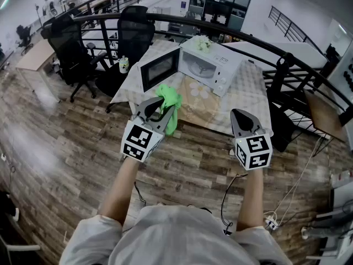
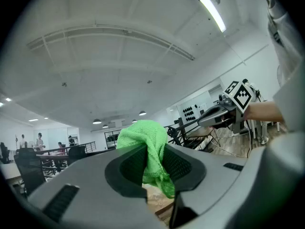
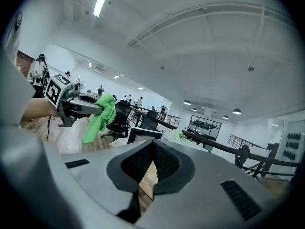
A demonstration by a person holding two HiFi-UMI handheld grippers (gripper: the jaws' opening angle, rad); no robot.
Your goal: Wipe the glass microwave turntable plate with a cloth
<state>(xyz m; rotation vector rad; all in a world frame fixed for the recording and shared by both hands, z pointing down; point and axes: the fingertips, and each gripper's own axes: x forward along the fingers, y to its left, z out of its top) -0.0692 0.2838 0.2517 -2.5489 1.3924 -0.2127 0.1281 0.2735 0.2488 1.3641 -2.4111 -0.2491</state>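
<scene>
While I hover short of the table: both grippers are held up in the air in front of me, well apart from the microwave point(image 1: 216, 66), nothing touching.
Left gripper point(image 1: 156, 108): clamped on the green cloth point(image 1: 170, 107); its own view shows the fabric bunched between the pads and spilling over the top and down the front.
Right gripper point(image 1: 238, 115): pads pressed together at the tips, nothing between them.
Turntable plate: I cannot make out the glass. I judge it sits inside the white cavity, which is open towards me.
Door point(image 1: 159, 68): swung out to the left, standing almost straight ahead of the left gripper.
Key relation: the cavity mouth lies forward, between my two grippers and right of the door.
Nearer gripper: neither clearly. The right one has the clearer line in.
Next move, as I judge it: the cloth must travel forward and to the right, past the door's free edge.
Risk: cloth snagging on the door.
Progress: wiping not begun.
</scene>
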